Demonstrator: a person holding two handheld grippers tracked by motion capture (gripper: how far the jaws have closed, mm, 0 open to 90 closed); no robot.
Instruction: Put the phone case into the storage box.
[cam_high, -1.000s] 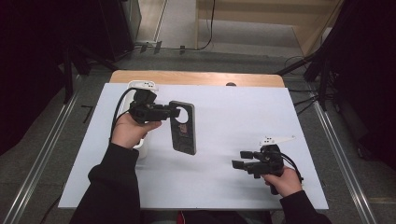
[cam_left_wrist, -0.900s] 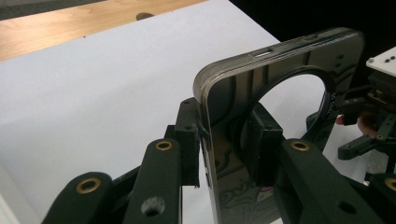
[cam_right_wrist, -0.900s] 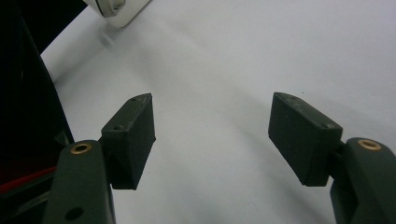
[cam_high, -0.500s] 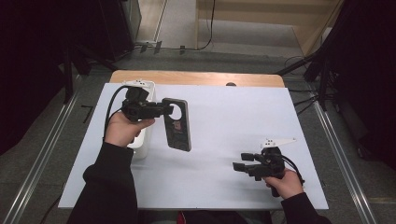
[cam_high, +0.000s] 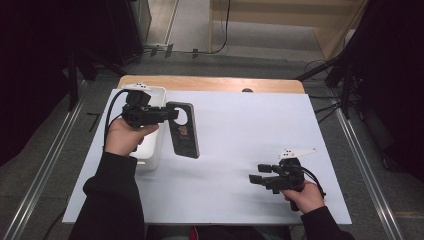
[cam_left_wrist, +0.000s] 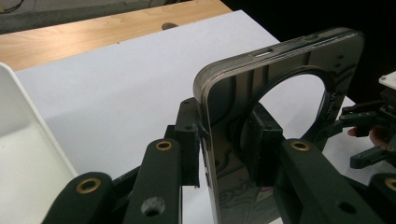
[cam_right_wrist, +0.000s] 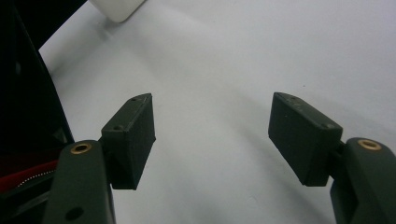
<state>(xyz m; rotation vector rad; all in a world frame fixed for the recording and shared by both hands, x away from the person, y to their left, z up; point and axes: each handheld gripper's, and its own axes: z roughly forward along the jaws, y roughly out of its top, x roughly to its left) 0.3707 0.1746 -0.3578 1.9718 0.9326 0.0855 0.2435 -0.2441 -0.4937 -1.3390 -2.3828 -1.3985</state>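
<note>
A dark, glossy phone case (cam_high: 183, 134) with a round cut-out near its top hangs tilted above the white table sheet (cam_high: 250, 130), just right of a white tray (cam_high: 155, 91). My left gripper (cam_high: 171, 114) is shut on the case's upper edge. In the left gripper view the pads (cam_left_wrist: 188, 137) press on both faces of the case (cam_left_wrist: 280, 56), below the round hole. My right gripper (cam_high: 256, 179) rests low near the table's front right, pointing left. Its jaws stand open over bare sheet, with nothing between them (cam_right_wrist: 212, 140).
The white tray (cam_left_wrist: 28, 154) lies along the left side of the sheet, under my left hand; its corner (cam_right_wrist: 119, 7) appears far off in the right gripper view. A wooden strip (cam_high: 210, 84) runs along the back edge. Dark floor and metal rails flank the table.
My left gripper has carried the case leftward and slightly farther back, closer to the tray. The right gripper has stayed in place.
</note>
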